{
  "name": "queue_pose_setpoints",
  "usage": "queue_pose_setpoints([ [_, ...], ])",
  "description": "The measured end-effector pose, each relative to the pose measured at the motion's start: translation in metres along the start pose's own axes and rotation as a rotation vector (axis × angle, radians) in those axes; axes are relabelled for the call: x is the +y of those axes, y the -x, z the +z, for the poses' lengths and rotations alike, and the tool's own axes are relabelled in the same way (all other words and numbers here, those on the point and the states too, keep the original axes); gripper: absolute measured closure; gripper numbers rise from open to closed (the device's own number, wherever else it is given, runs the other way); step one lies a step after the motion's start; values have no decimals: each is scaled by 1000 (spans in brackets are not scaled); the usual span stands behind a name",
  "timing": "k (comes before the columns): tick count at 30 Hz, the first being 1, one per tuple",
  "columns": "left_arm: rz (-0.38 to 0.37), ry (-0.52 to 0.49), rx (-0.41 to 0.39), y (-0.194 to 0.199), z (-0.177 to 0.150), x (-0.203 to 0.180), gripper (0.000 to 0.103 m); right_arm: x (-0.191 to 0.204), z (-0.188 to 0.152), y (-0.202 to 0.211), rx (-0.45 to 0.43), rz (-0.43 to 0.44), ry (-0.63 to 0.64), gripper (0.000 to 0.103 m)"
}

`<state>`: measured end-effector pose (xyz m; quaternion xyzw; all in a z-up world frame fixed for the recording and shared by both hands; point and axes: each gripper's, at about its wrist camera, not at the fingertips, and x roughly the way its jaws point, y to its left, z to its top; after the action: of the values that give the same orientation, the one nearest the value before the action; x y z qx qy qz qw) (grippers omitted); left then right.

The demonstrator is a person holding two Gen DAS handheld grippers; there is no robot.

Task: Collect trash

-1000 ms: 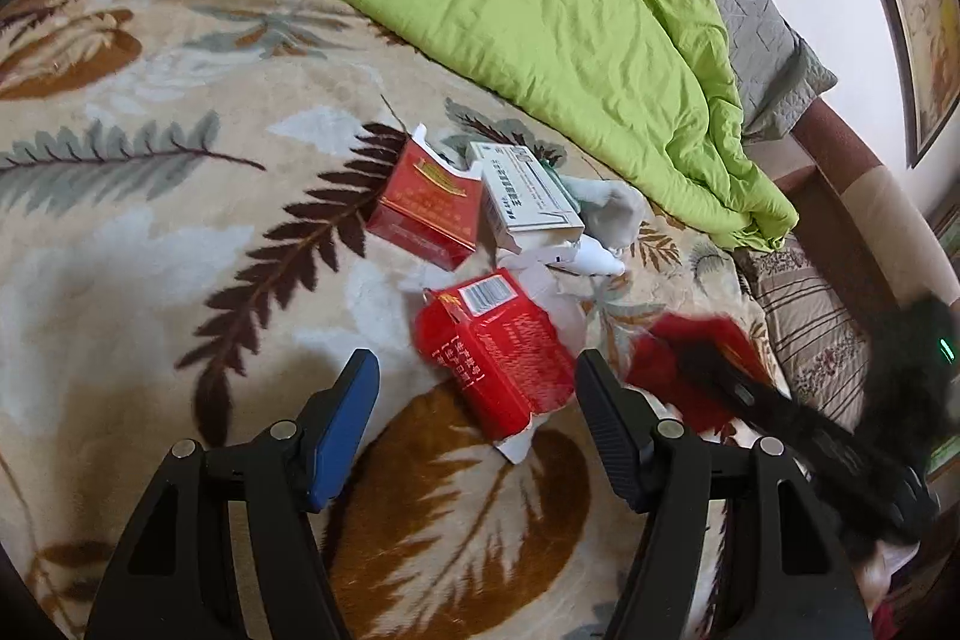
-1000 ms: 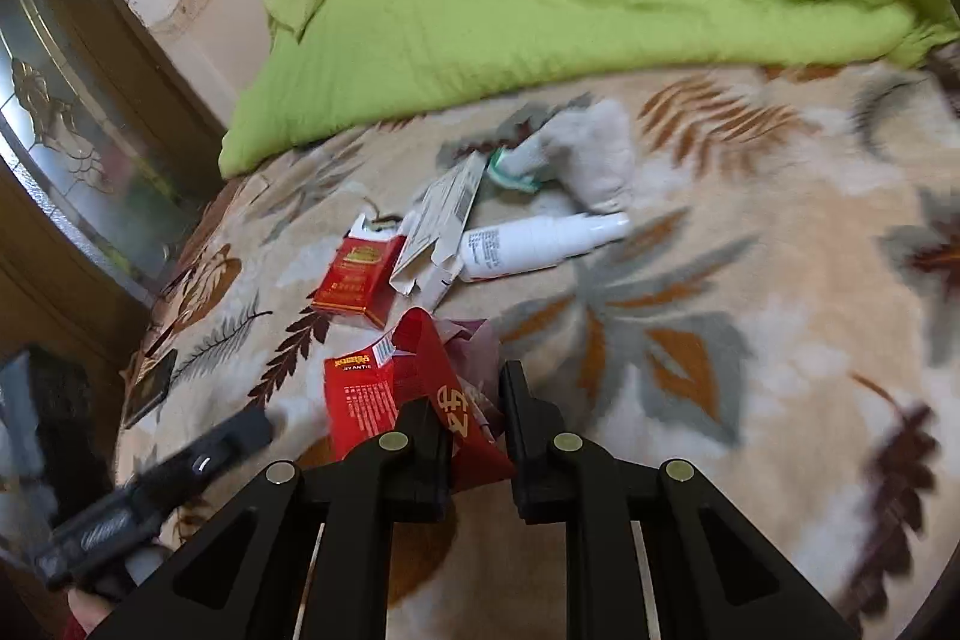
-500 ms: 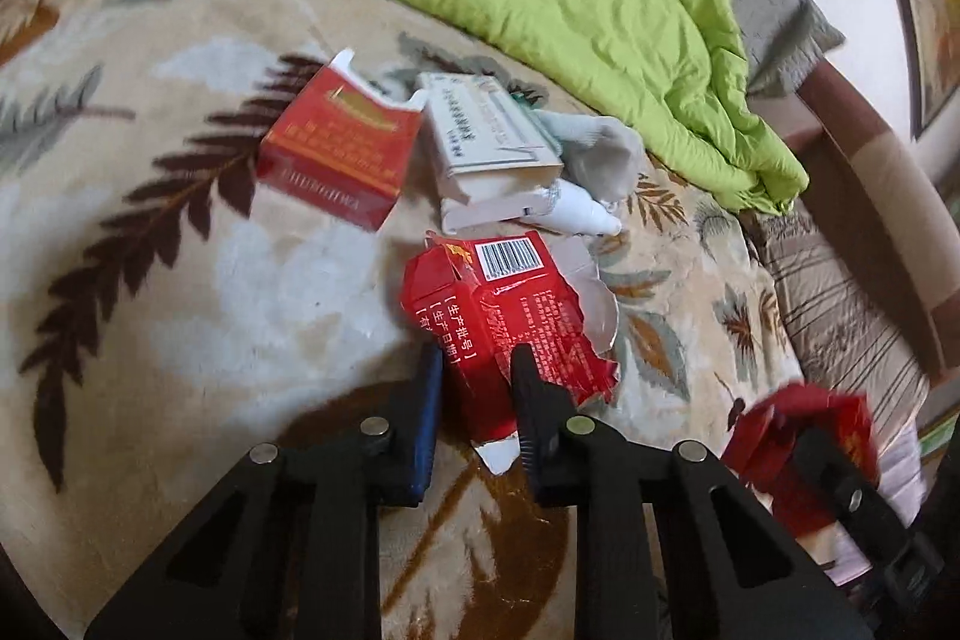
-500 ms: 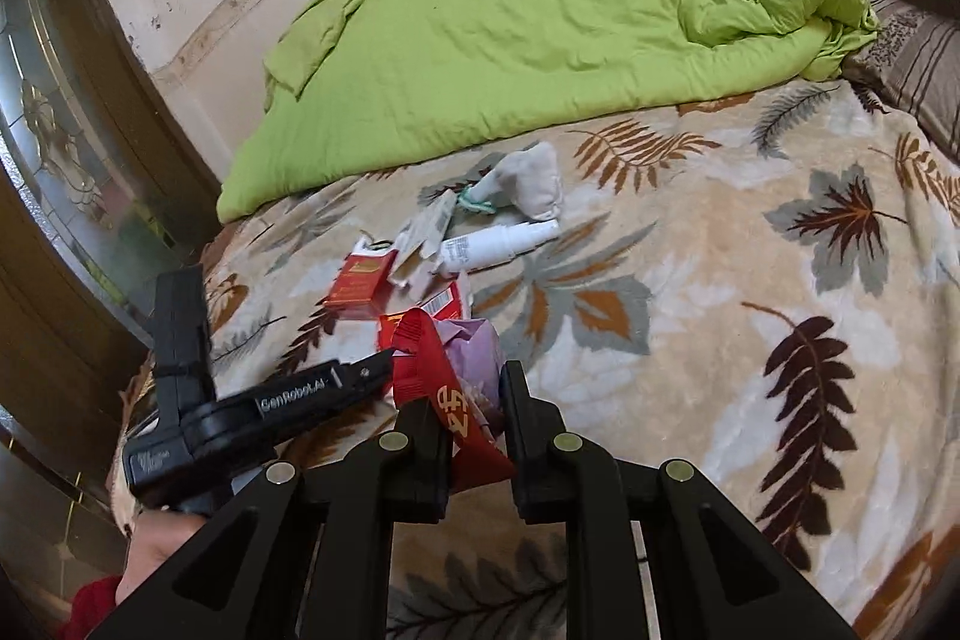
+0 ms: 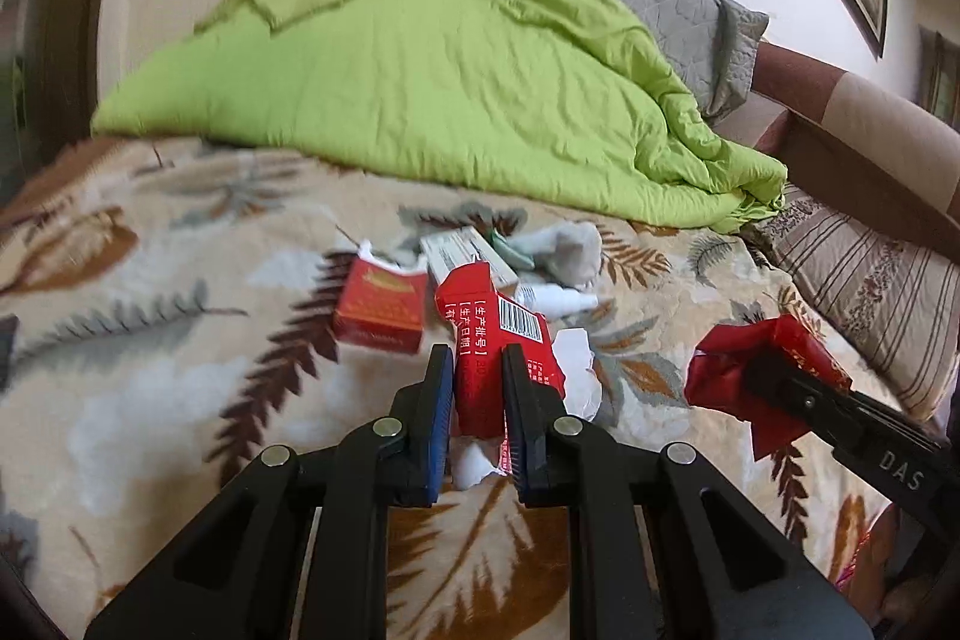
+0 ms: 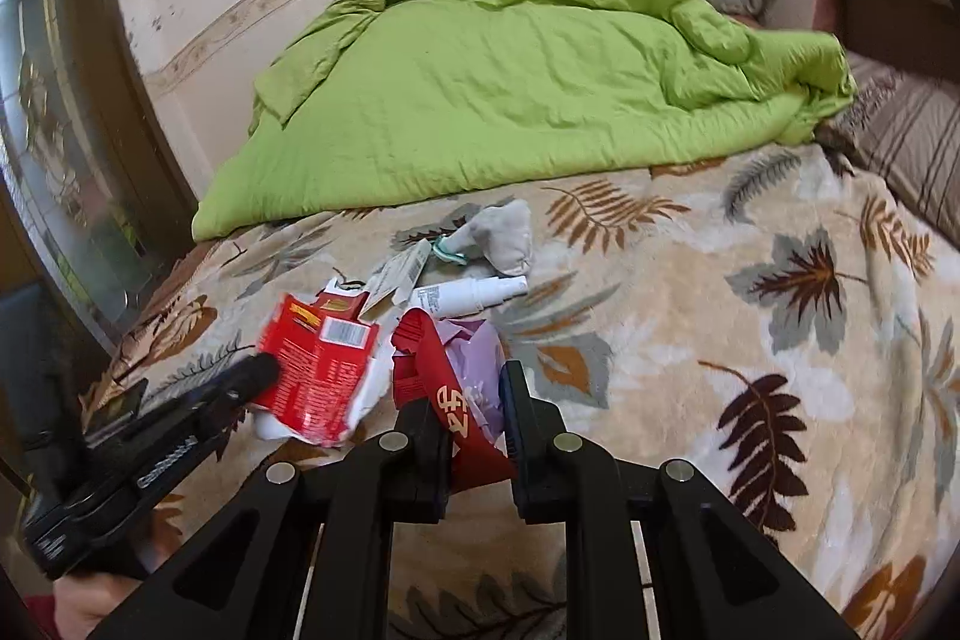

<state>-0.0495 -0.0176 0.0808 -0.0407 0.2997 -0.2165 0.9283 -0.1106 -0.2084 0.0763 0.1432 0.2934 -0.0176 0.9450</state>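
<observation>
Through my left wrist camera, my left gripper (image 5: 477,379) was clenched on a torn red carton (image 5: 498,340), its blue-padded jaws pressed against the two flat faces, white torn paper (image 5: 579,376) hanging behind it. I judged the carton light, thin and easily crushed, so the flat printed sides were the right place to pinch, not the ragged top edge. It seemed lifted just clear of the leaf-patterned blanket (image 5: 180,382), though I could not be sure. Beyond it lay a smaller red box (image 5: 381,307), a white box (image 5: 465,250), a white bottle (image 5: 558,300) and a grey rag (image 5: 570,247), bunched close together before the puffy green quilt (image 5: 420,82). Through my right wrist camera, my right gripper (image 6: 474,403) was closed on a crumpled red wrapper (image 6: 441,382) with soft lilac paper (image 6: 477,358) bunched inside. That bundle looked limp and slippery, likely to slide out unless squeezed at its thickest fold. My left gripper (image 6: 255,376) showed at the left there, holding the carton (image 6: 315,361) just beside the wrapper, above the fuzzy blanket (image 6: 720,340).
</observation>
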Motion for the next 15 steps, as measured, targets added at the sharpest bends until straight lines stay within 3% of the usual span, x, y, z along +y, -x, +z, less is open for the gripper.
queue_pose_setpoints([
  [7, 100, -46, -37, 8, 0, 4, 87, 10, 0, -1, -21, -11, 40, 87],
  [15, 149, -101, -55, 12, -2, 2, 87, 16, -1, -5, -16, -9, 41, 87],
])
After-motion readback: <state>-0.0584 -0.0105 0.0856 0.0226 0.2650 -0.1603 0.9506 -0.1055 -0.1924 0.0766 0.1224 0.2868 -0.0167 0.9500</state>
